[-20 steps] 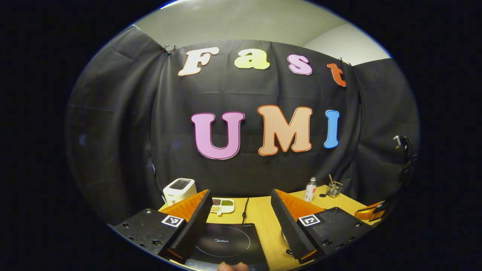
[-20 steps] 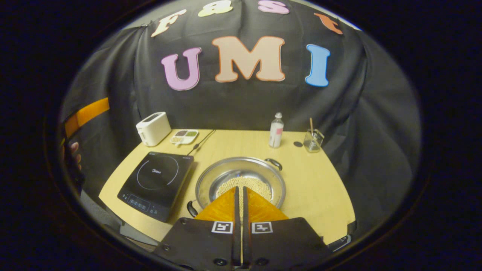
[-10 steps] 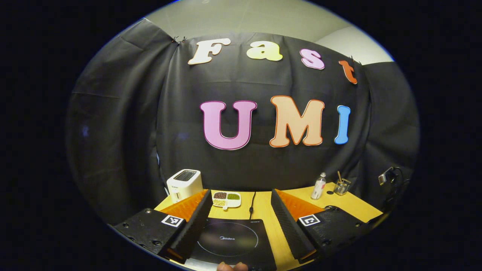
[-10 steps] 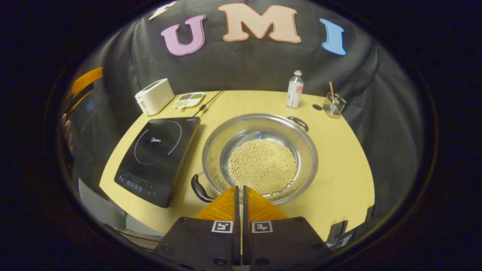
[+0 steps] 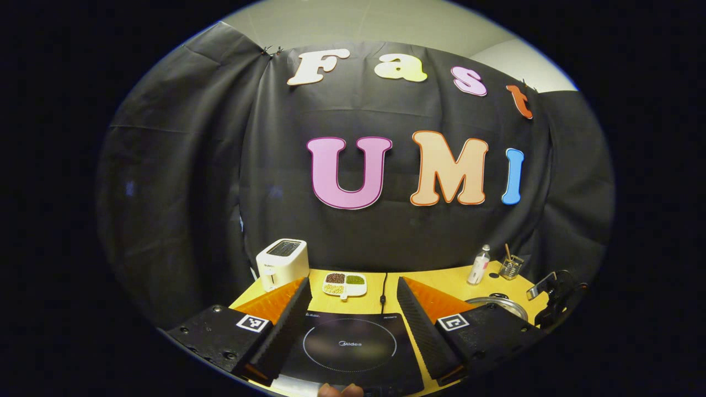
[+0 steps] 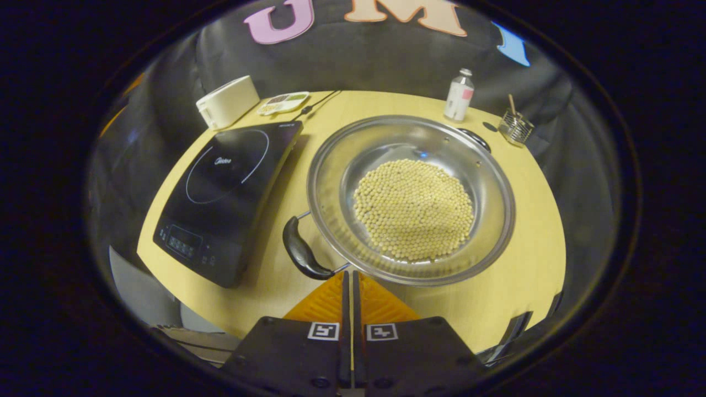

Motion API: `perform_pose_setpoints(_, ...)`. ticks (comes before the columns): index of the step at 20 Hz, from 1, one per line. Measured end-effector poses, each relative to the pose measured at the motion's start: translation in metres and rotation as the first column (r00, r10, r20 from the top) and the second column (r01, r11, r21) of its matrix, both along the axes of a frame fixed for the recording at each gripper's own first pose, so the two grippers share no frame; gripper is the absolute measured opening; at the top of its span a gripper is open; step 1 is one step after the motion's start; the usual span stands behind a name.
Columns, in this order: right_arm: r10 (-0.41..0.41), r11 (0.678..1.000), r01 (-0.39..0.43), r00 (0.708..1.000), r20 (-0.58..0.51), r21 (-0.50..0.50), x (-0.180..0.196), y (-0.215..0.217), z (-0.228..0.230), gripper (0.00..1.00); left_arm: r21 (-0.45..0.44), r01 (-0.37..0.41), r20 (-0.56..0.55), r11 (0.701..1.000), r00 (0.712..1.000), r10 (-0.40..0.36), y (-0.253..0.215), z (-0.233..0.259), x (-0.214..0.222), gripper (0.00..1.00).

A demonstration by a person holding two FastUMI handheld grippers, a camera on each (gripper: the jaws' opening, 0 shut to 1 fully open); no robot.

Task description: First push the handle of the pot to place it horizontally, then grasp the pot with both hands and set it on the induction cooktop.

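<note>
We see our right tongs [image 6: 351,278] pressed together, empty, just below the pot [image 6: 411,198] handle [image 6: 300,251]; left tongs [image 5: 350,309] gape over the induction cooktop [image 5: 353,347].

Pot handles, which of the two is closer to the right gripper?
The near handle, at the pot's lower-left rim, just beyond the right gripper. The far handle sits across the pot, toward the bottle.

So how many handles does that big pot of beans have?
2. One black handle sits at the near-left rim of the pot, close to the induction cooktop. The other handle is at the far-right rim, towards the bottle.
</note>
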State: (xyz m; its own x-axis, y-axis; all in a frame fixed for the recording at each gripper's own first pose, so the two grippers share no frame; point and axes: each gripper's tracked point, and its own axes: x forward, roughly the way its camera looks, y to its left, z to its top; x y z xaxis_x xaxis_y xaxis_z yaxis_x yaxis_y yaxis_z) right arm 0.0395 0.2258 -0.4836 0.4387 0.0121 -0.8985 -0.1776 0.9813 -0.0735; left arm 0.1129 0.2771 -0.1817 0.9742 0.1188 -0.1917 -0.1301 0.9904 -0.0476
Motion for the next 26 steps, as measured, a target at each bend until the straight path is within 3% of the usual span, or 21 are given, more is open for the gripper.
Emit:
perform_pose_setpoints(3,-0.002,1.0,0.002,1.0,-0.001,-0.004,0.003,0.007,-0.002,0.0,-0.007,-0.005,-0.005,1.0,1.0,0.005,0.006,-0.004,-0.003,0.95)
perform_pose_setpoints(10,-0.049,0.999,0.049,0.999,-0.001,0.007,0.017,0.025,-0.007,0.03,-0.004,-0.021,-0.006,1.0,1.0,0.021,0.022,-0.007,-0.01,0.95)
perform_pose_setpoints(15,-0.019,1.0,0.019,1.0,0.022,0.012,0.039,0.051,-0.009,0.02,-0.007,-0.032,-0.005,0.999,0.999,0.032,0.026,-0.006,-0.014,0.95)
perform_pose_setpoints(26,-0.042,0.998,0.04,0.998,0.04,0.058,0.086,0.083,-0.014,0.03,0.012,-0.07,0.005,0.997,0.998,0.07,0.037,0.005,-0.037,0.95)
